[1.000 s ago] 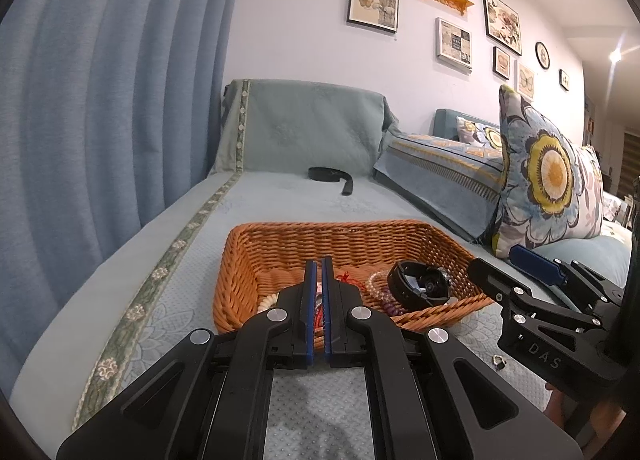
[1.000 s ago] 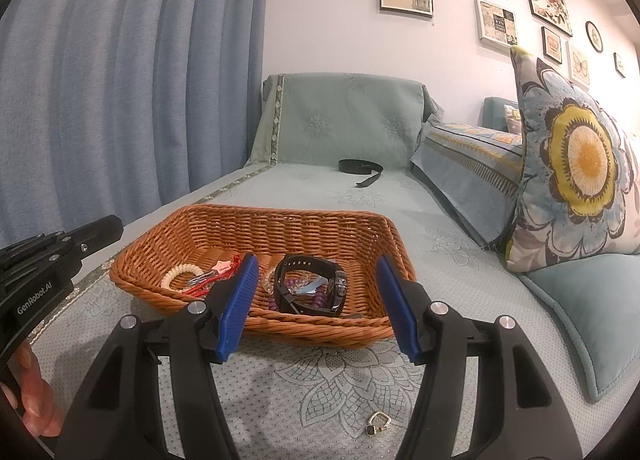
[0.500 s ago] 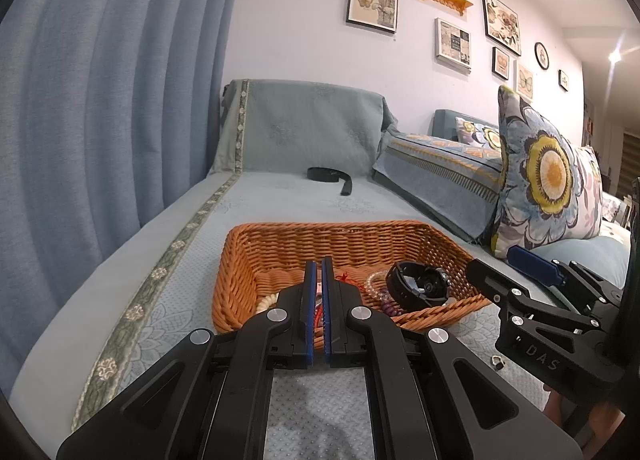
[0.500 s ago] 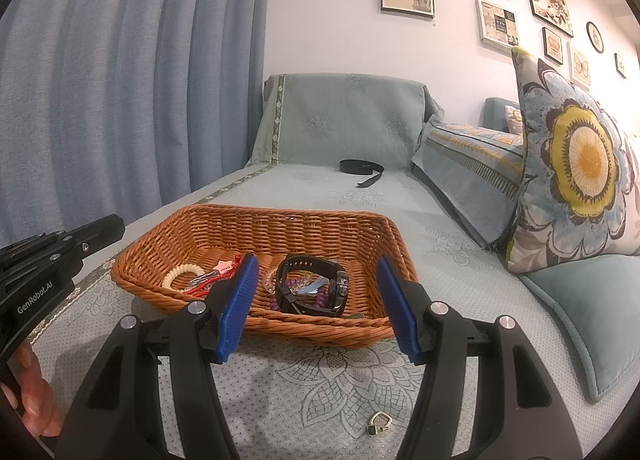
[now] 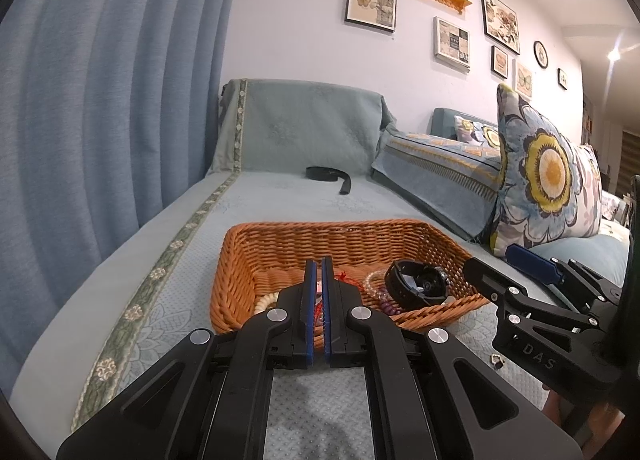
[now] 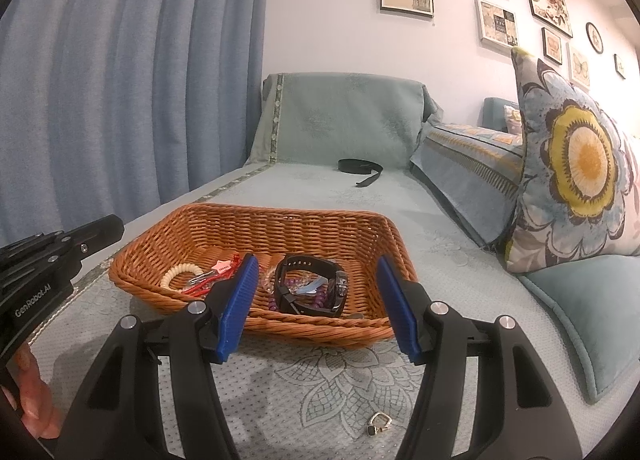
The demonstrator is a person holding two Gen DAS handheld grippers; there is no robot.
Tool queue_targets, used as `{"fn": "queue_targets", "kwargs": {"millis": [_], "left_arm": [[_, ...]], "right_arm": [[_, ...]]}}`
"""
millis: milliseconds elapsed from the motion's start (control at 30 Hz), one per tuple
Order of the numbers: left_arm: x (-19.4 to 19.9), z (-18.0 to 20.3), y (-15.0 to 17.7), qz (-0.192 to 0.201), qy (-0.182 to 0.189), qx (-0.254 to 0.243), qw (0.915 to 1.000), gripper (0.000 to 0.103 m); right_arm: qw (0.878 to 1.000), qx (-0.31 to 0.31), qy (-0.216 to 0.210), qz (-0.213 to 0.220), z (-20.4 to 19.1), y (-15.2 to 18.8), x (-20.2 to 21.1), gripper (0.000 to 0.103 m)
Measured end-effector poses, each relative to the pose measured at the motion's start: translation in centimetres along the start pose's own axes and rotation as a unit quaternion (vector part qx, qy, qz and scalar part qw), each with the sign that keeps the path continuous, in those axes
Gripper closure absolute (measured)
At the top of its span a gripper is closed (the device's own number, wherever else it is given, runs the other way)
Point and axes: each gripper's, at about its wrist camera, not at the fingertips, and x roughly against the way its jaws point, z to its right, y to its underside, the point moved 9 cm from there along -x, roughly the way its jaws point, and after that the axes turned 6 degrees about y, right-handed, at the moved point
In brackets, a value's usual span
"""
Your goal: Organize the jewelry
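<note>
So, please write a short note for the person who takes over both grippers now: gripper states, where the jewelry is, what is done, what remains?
Left gripper: shut, empty. Right gripper: open, empty, above the sofa cover.
Orange wicker basket holds the black wristwatch, cream bead bracelet, purple beads and red cord piece.
Left: the small metal ring with a dark stone lies on the cover in front of the basket, under the right gripper. Probably pick it next.

Two low wrist views, side by side — same wicker basket (image 5: 280,244) close ahead.
</note>
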Motion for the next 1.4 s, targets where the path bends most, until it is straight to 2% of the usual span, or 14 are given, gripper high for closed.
{"fn": "queue_targets", "kwargs": {"millis": [200, 267, 300, 333, 467, 600, 633, 733, 867, 1067, 1200, 1400], "left_arm": [[0.1, 0.4, 0.0, 0.002, -0.005, -0.003, 1.0, 0.102], [0.1, 0.1, -0.1, 0.004, -0.018, -0.005, 0.9998, 0.087], [0.2, 0.0, -0.1, 0.007, -0.025, -0.006, 0.9996, 0.071], [0.3, -0.2, -0.2, 0.009, -0.028, -0.007, 0.9995, 0.059], [0.5, -0.3, -0.5, 0.014, -0.031, -0.008, 0.9994, 0.054], [0.6, -0.4, -0.6, 0.015, -0.034, -0.008, 0.9993, 0.038], [0.7, -0.4, -0.7, 0.017, -0.033, -0.007, 0.9993, 0.031], [0.9, -0.8, -0.8, 0.022, -0.036, 0.003, 0.9991, 0.022], [0.8, -1.5, -0.8, 0.019, -0.034, 0.021, 0.999, 0.02], [0.8, -2.0, -0.8, 0.021, -0.05, 0.017, 0.9984, 0.021], [0.5, -1.8, -0.6, 0.01, -0.038, 0.019, 0.999, 0.02], [0.4, -2.0, -0.5, 0.005, -0.04, 0.022, 0.999, 0.019]], "right_arm": [[1.0, 0.004, -0.001, 0.0, -0.1, 0.0, 0.0, 0.046], [1.0, 0.004, -0.002, -0.001, -0.1, 0.0, 0.0, 0.046], [1.0, 0.004, -0.002, -0.001, -0.1, 0.0, -0.1, 0.046], [1.0, 0.004, -0.003, -0.001, -0.1, 0.0, -0.1, 0.046], [1.0, 0.004, -0.003, -0.001, -0.1, 0.0, 0.0, 0.046], [1.0, 0.004, -0.003, -0.001, -0.1, 0.0, 0.0, 0.046], [1.0, 0.004, -0.003, -0.001, -0.1, 0.0, 0.0, 0.046], [1.0, 0.004, -0.003, -0.002, -0.1, 0.0, -0.1, 0.046], [1.0, 0.004, -0.003, -0.001, -0.1, 0.0, 0.0, 0.046], [1.0, 0.004, -0.002, -0.001, -0.1, 0.0, 0.0, 0.046], [1.0, 0.003, -0.003, -0.003, 0.0, 0.0, -0.2, 0.046], [1.0, 0.003, -0.003, -0.004, 0.0, 0.1, -0.2, 0.046]]}}
